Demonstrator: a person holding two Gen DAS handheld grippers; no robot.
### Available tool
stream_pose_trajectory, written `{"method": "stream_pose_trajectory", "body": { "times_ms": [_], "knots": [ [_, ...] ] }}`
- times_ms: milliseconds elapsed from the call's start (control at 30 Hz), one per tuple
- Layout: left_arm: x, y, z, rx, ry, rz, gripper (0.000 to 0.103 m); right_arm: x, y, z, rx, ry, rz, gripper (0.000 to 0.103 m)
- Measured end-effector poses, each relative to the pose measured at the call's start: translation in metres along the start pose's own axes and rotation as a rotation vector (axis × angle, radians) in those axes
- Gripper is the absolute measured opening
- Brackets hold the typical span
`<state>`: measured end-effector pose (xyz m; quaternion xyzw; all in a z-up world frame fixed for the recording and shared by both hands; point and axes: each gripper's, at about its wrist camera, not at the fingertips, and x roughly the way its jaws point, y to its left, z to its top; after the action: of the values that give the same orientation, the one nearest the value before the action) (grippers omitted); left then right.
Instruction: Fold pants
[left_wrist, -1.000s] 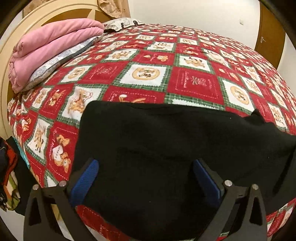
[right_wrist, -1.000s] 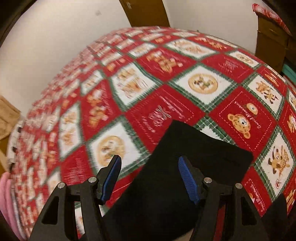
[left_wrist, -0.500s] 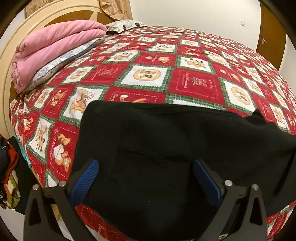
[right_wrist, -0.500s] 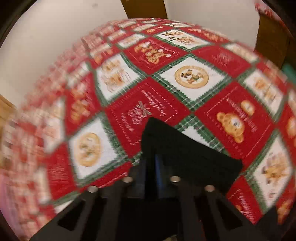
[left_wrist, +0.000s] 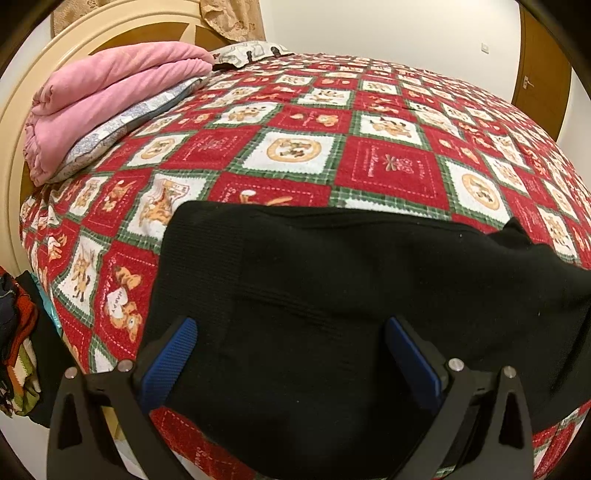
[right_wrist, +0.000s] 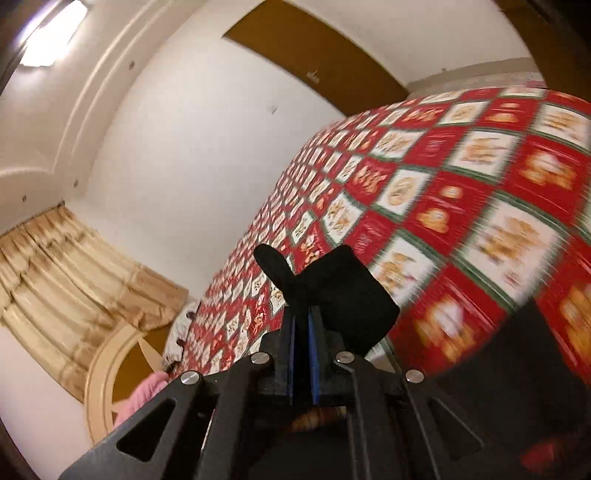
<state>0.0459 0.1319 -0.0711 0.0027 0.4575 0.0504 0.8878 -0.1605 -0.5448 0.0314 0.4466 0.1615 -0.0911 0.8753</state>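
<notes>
While the black pants (left_wrist: 332, 314) lie spread across the near part of the bed, on the red patchwork bedspread (left_wrist: 388, 166), the far left of the left wrist view holds a folded pink blanket (left_wrist: 103, 99) stacked on a grey patterned pillow (left_wrist: 122, 129) against the cream headboard (left_wrist: 22, 110). A heap of mixed clothes (left_wrist: 14, 343) hangs off the bed's near left edge. The left gripper (left_wrist: 295, 350) hangs just above the waist end of the pants with its blue pads (left_wrist: 170, 358) wide apart and nothing between them; whether the tips touch the cloth I cannot tell.

Further right, the pants run on toward the right edge of that view, where a small peak of fabric stands up. In the right wrist view the right gripper (right_wrist: 301, 325) is clamped narrow on a corner of the black fabric, which juts beyond the fingertips as a tab, clear of the bedspread, with a gold curtain (right_wrist: 74, 280) and a brown door (right_wrist: 314, 55) behind.

Judging from this, the fold is only starting. With the left gripper open, nothing pins the waist, so carrying the leg end over could drag the whole garment sideways or off the near edge. The grip looks shallow, on a corner only; a quick swing could pull the cloth free, or take one layer and leave the other leg behind, giving a crooked fold.
</notes>
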Motion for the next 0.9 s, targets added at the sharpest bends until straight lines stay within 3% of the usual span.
{"method": "stream_pose_trajectory", "body": {
  "times_ms": [133,300,567,633,733,800,900],
  "knots": [
    [0.000,0.000,0.001,0.001,0.000,-0.001,0.103,-0.041,-0.029,-0.030,0.037,-0.011,-0.129,0.006],
    [0.001,-0.001,0.001,0.009,0.002,-0.003,0.103,-0.064,-0.067,-0.056,0.117,0.015,-0.212,0.007],
    [0.001,-0.002,0.003,0.030,0.001,0.000,0.103,-0.076,-0.082,-0.044,0.053,0.000,-0.459,0.012],
    [0.001,-0.002,0.003,0.028,0.003,0.002,0.103,-0.083,-0.072,-0.034,-0.013,-0.046,-0.521,0.016],
    [0.001,-0.003,0.003,0.032,0.000,0.011,0.103,-0.088,-0.057,-0.022,-0.128,-0.064,-0.524,0.028],
    [0.001,-0.005,0.002,0.033,-0.005,0.017,0.103,-0.078,-0.048,-0.015,-0.206,-0.027,-0.490,0.058],
    [0.000,-0.005,0.001,0.028,-0.012,0.026,0.103,-0.045,-0.030,-0.015,-0.415,0.018,-0.533,0.058]
  ]
}}
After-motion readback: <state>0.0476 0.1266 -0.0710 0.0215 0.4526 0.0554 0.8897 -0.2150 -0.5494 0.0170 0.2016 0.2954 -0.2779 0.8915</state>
